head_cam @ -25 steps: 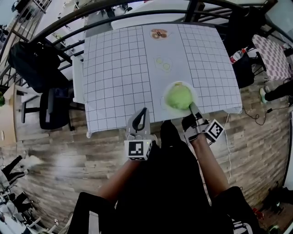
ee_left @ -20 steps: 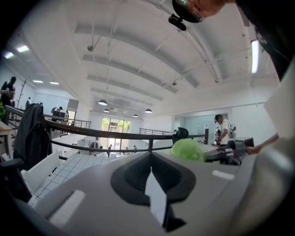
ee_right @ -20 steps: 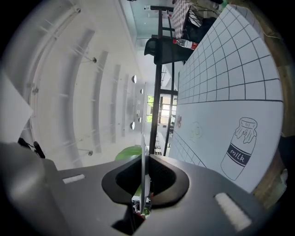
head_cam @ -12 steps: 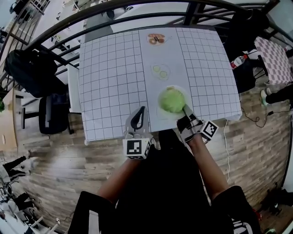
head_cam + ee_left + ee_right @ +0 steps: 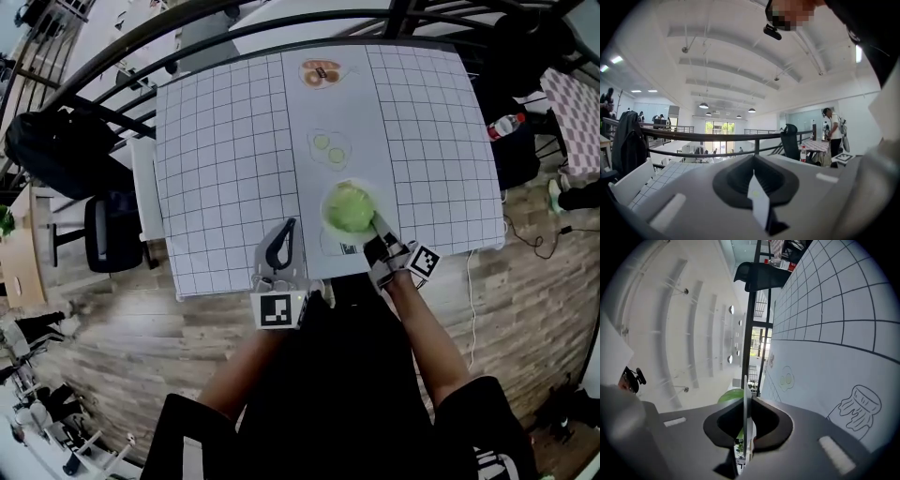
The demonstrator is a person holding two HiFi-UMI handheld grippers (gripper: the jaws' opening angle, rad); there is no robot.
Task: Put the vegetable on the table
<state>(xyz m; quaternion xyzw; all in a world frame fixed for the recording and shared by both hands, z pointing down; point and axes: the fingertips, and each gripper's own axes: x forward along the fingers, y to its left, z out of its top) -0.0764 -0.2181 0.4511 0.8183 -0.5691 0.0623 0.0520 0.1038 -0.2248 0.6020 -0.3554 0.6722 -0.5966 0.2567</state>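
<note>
A round green vegetable [image 5: 349,208] is seen lying on a white plate [image 5: 327,221] above the near part of the desk [image 5: 225,141], over the plain middle strip between the two gridded halves. The plate is gripped at its near right rim by the right claw [image 5: 375,226]. In the right gripper view the jaws of this claw [image 5: 746,420] are shown clamped on the thin plate [image 5: 745,392], which is seen edge-on, with the vegetable [image 5: 730,396] on the side turned away from the desk [image 5: 834,310]. A gap is shown there between plate and desk, so the plate is held clear of the surface.

A fried-egg drawing [image 5: 328,147] is printed on the strip beyond the plate, and a jar drawing [image 5: 349,248] just in front of it; both are also caught in the right gripper view, the egg [image 5: 786,377] farther off and the jar [image 5: 858,406] close by.

The left claw [image 5: 286,232] is held at the desk's near edge, well apart from the plate. Its jaws [image 5: 754,187] are pressed together with nothing between them, and it is pointed up toward a dark railing [image 5: 717,137]
</note>
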